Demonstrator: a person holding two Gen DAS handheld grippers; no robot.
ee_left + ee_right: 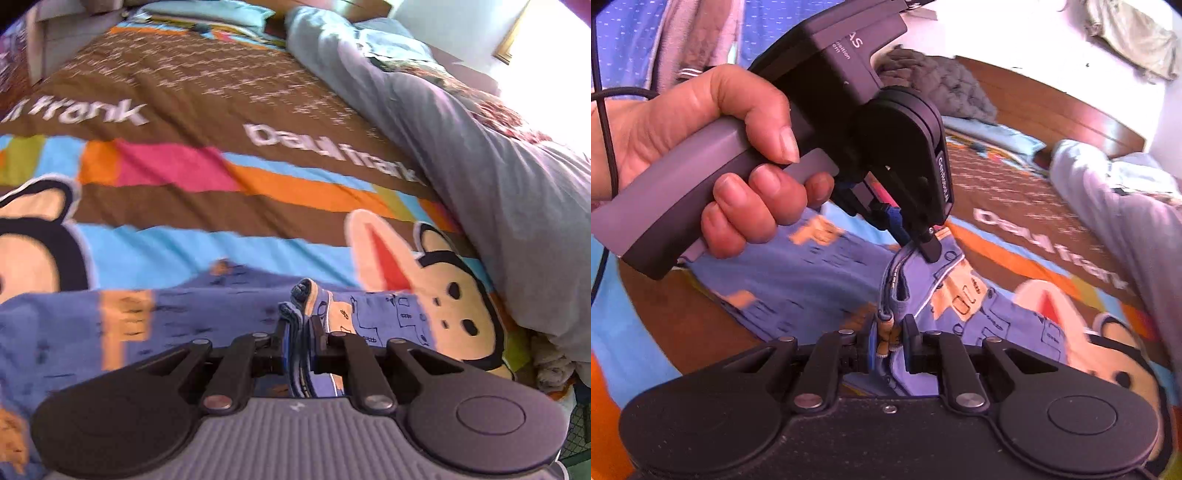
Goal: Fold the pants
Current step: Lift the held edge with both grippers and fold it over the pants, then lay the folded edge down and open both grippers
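The pants (192, 317) are blue-violet with orange patches and dark line drawings, lying on the cartoon bedspread (184, 173). My left gripper (298, 332) is shut on a bunched edge of the pants. In the right wrist view, my right gripper (891, 338) is shut on another bunched edge of the pants (798, 288). The left gripper (919, 245), held in a hand (701, 147), pinches the same fabric just beyond it. The two grippers are close together, with a short fold of fabric between them.
A grey duvet (480, 158) is piled along the right side of the bed. A blue pillow (210, 13) lies at the head, in front of a wooden headboard (1052, 107) with a grey knitted cloth (938, 85). A black cable (605, 122) runs past the hand.
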